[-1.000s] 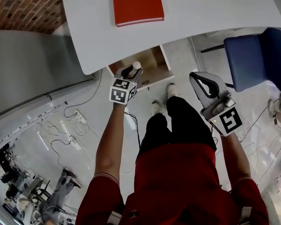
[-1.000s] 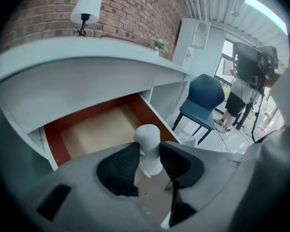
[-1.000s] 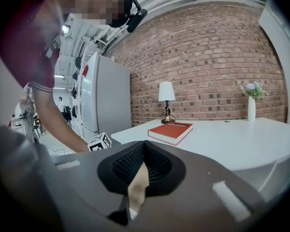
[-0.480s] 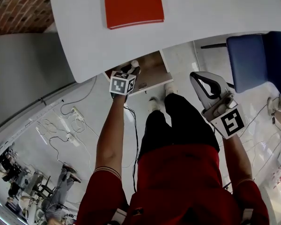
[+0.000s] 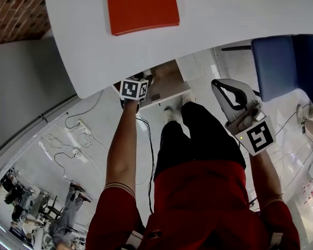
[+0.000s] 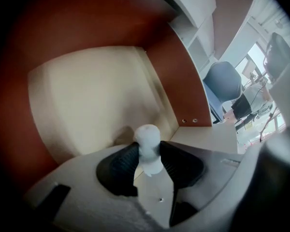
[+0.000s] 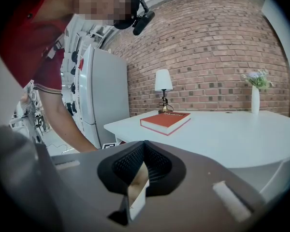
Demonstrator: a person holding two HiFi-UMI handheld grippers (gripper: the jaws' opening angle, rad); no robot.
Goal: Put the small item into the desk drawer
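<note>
A small white cylinder-shaped item (image 6: 148, 138) stands between the black pads of my left gripper (image 6: 147, 151). The pads still touch it on both sides while the jaws are opening. This gripper (image 5: 144, 80) reaches into the open desk drawer (image 5: 169, 90), just under the white desk's edge. In the left gripper view the drawer's pale floor (image 6: 87, 95) and red-brown walls surround the item. My right gripper (image 5: 218, 85) hangs apart at the right, over the person's leg, shut with nothing in it (image 7: 144, 151).
A red book (image 5: 141, 7) lies on the white desk (image 5: 240, 14), with a lamp (image 7: 163, 88) and a vase (image 7: 255, 98) further back. A blue chair (image 5: 287, 66) stands to the right. Cables run over the floor at the left.
My left gripper has moved forward with the white item, from in front of the drawer to inside it under the desk edge. The right gripper has stayed put.
</note>
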